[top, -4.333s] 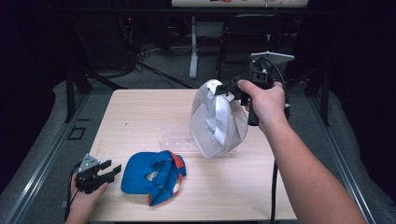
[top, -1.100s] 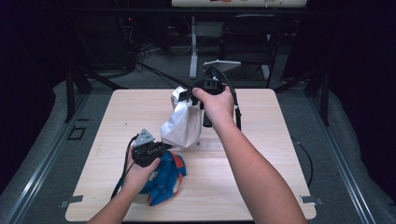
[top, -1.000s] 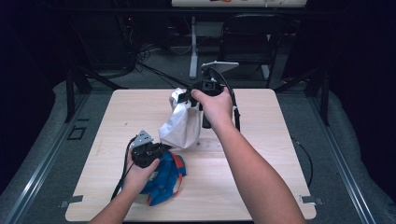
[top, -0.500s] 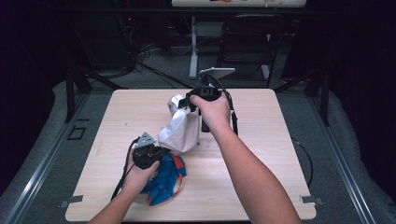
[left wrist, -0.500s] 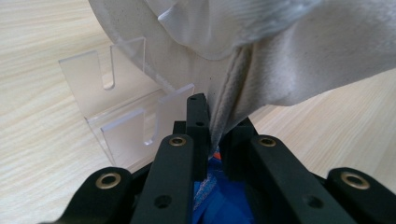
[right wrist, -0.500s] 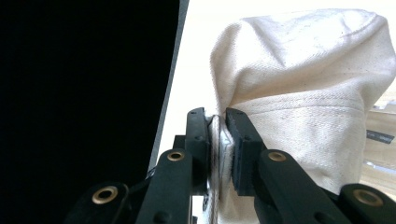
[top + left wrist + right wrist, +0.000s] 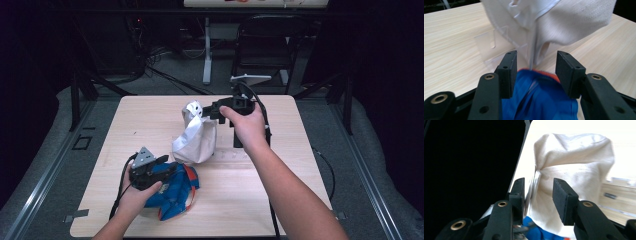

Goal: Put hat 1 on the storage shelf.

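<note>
A white cloth cap (image 7: pixel 195 142) stands bunched near the table's middle, its lower edge against a blue and orange cap (image 7: pixel 175 192) at the front left. My right gripper (image 7: pixel 207 111) holds the white cap's top from the right. In the right gripper view the jaws (image 7: pixel 539 195) are narrowed on a fold of the white cap (image 7: pixel 574 162). My left gripper (image 7: pixel 170 167) rests on the blue cap. Its open jaws (image 7: pixel 536 67) straddle a ridge of the blue cap (image 7: pixel 539 100), with the white cap (image 7: pixel 574 22) hanging just ahead.
The wooden table (image 7: pixel 300 150) has bare surface at right and at the back left. A clear plastic piece (image 7: pixel 486 47) lies on the wood beside the white cap. A dark chair (image 7: pixel 265 45) and cables stand behind the table.
My right gripper carried the white cap from the table's right side leftward and lowered it against the blue cap. My left gripper moved from the front left corner onto the blue cap.
</note>
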